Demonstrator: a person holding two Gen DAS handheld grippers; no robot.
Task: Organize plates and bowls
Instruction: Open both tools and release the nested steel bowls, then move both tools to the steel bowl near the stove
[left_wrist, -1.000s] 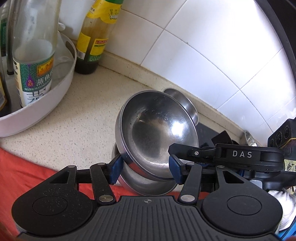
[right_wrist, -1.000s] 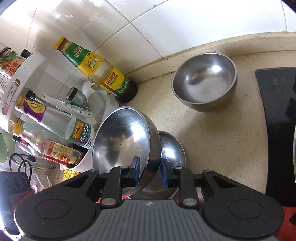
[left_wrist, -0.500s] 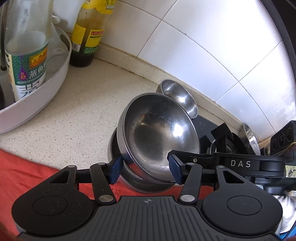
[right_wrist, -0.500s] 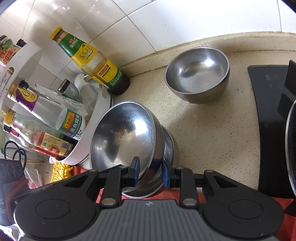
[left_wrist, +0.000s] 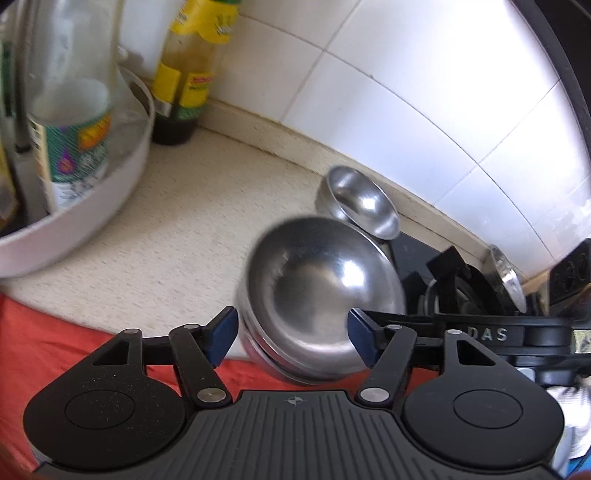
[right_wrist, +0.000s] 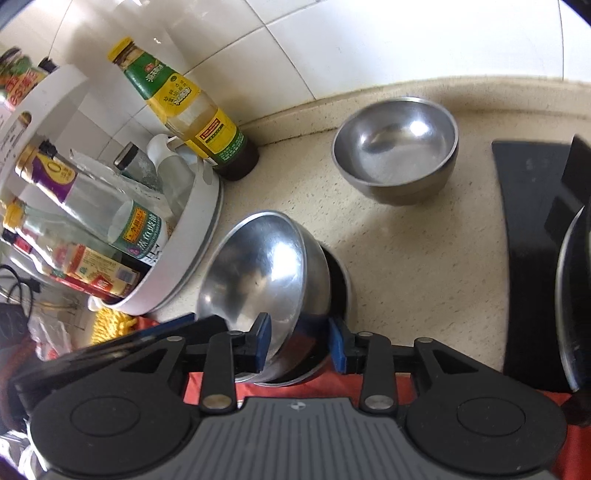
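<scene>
Speckled beige countertop (right_wrist: 406, 266): steel bowl (right_wrist: 397, 147) stood beyond the right gripper (right_wrist: 301, 341); sauce bottle (right_wrist: 192, 110), white caddy (right_wrist: 184, 266) leftward.

Black gripper (left_wrist: 293, 341), blue pads (left_wrist: 221, 334), silver screws.

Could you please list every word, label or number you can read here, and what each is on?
"DAS": black right gripper body, left wrist view.
"0": purple label of the clear bottle.
Yellow-green label on the amber sauce bottle: too small.
Other bottle labels in the white round rack: blurred.
</scene>
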